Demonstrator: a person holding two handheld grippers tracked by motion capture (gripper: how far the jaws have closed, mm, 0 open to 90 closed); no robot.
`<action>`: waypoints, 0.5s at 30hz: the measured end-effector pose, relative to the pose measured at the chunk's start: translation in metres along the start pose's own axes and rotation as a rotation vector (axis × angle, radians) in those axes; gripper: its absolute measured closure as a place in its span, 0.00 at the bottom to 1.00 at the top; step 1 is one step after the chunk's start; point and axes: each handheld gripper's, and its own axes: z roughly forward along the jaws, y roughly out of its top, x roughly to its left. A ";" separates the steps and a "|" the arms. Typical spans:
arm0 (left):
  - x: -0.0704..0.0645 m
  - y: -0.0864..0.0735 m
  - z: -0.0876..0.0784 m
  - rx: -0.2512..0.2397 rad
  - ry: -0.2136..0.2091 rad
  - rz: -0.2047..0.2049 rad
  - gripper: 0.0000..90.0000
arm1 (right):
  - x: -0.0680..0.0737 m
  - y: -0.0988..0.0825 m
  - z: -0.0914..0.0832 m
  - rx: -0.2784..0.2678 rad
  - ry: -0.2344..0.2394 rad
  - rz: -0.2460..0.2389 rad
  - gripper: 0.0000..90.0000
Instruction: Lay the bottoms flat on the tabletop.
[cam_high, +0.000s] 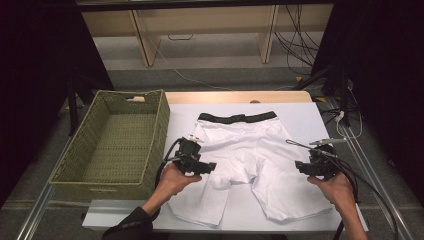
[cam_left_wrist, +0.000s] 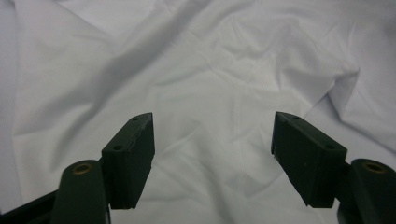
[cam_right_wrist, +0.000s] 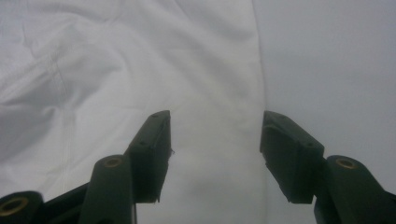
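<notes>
White shorts (cam_high: 245, 155) with a black waistband (cam_high: 237, 118) lie spread flat on the white-covered table (cam_high: 305, 117), legs toward the person. My left gripper (cam_high: 196, 152) hovers over the shorts' left leg. In the left gripper view it (cam_left_wrist: 212, 135) stands open, with wrinkled white fabric (cam_left_wrist: 210, 70) below and nothing between its pads. My right gripper (cam_high: 312, 166) is at the outer edge of the right leg. In the right gripper view it (cam_right_wrist: 215, 130) is open and straddles the fabric's (cam_right_wrist: 140, 56) side edge, with bare table cover (cam_right_wrist: 336, 60) to the right.
A woven green basket (cam_high: 161, 125) stands to the left of the shorts, close to my left gripper. Black cables trail from both grippers. Behind the table are wooden furniture legs and floor cables. The table's front edge is near the shorts' leg hems.
</notes>
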 end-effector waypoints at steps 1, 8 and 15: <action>-0.002 -0.005 0.001 0.012 -0.007 0.006 0.33 | 0.001 -0.004 -0.001 0.001 -0.008 0.004 0.48; -0.010 -0.037 -0.005 0.030 0.005 0.032 0.30 | 0.002 -0.032 -0.002 0.059 -0.014 0.022 0.48; -0.011 -0.059 -0.019 0.036 -0.009 0.030 0.29 | -0.007 -0.053 -0.006 0.115 -0.033 0.080 0.54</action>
